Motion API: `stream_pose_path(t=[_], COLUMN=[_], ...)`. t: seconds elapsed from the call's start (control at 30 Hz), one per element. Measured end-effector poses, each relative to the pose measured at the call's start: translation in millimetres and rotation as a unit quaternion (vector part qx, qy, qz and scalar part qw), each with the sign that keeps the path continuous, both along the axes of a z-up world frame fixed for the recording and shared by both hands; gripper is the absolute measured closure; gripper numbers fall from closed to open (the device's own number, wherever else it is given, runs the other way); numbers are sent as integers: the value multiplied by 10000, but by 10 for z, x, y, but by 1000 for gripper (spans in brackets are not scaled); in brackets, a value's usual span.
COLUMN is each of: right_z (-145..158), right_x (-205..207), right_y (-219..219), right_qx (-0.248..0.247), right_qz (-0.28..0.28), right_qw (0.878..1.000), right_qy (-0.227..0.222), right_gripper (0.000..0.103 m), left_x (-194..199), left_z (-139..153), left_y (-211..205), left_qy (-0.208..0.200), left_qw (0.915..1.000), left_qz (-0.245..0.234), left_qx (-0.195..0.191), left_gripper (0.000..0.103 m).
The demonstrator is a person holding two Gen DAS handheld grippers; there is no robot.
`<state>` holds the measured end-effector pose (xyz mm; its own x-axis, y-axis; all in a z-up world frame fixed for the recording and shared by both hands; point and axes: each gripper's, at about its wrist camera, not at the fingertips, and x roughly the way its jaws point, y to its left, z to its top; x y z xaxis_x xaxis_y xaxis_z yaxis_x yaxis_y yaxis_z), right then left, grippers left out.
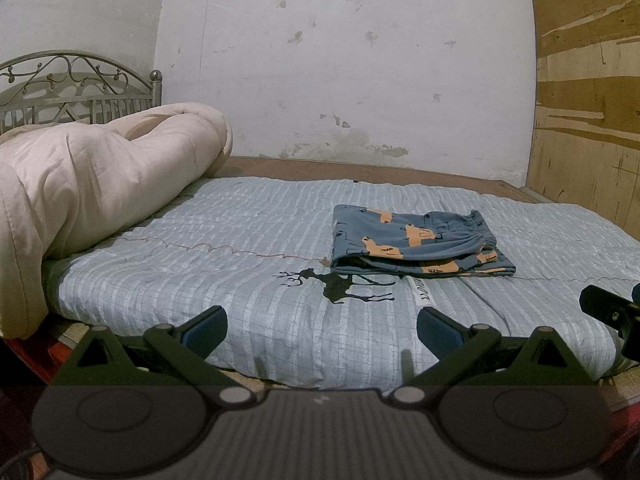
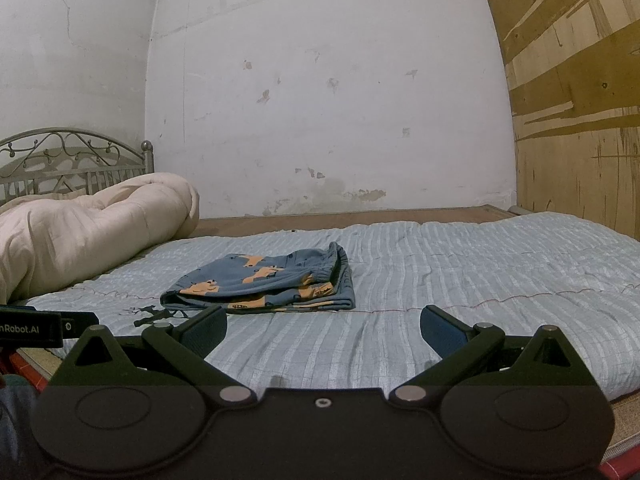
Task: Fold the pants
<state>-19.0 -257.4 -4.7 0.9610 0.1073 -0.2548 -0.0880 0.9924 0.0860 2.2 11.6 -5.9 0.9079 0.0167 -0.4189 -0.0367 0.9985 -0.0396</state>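
Observation:
Blue pants with orange prints [image 1: 416, 244] lie folded in a compact stack on the light blue bedspread [image 1: 240, 240], elastic waistband to the right. They also show in the right wrist view [image 2: 264, 284]. My left gripper [image 1: 322, 330] is open and empty, held back near the bed's front edge, short of the pants. My right gripper [image 2: 323, 330] is open and empty, also near the front edge, with the pants ahead and to its left. Part of the right gripper [image 1: 612, 312] shows at the far right of the left wrist view.
A rolled cream comforter [image 1: 92, 188] lies at the left by a metal headboard [image 1: 76, 88]. A white wall [image 1: 340, 60] stands behind the bed and a plywood panel [image 1: 588, 100] to the right. A black deer print [image 1: 344, 284] marks the bedspread.

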Motion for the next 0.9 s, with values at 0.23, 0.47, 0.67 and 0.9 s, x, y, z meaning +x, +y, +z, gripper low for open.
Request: stream_pose_path(t=[0.23,0.47,0.67,0.9], right_z=[0,1,1,-35], right_x=[0,2,2,-4], right_y=[4,3,4,16], right_qx=[0,-1,-2,7], right_qz=[-2,1,-2,77], right_qw=[10000,10000,10000,10000], right_qy=[-1,2,5,4], right_gripper=[1,1,1,1], left_x=[-5,-7,-15,-24], left_z=[-3,-2,-21,-24], left_y=[1,-2,0,4], left_qy=[9,15,26,2], left_qw=[10000,10000,10000,10000], left_qz=[8,5,9,-39], left_qx=[-5,-4,-1,-68], left_gripper=[1,1,1,1])
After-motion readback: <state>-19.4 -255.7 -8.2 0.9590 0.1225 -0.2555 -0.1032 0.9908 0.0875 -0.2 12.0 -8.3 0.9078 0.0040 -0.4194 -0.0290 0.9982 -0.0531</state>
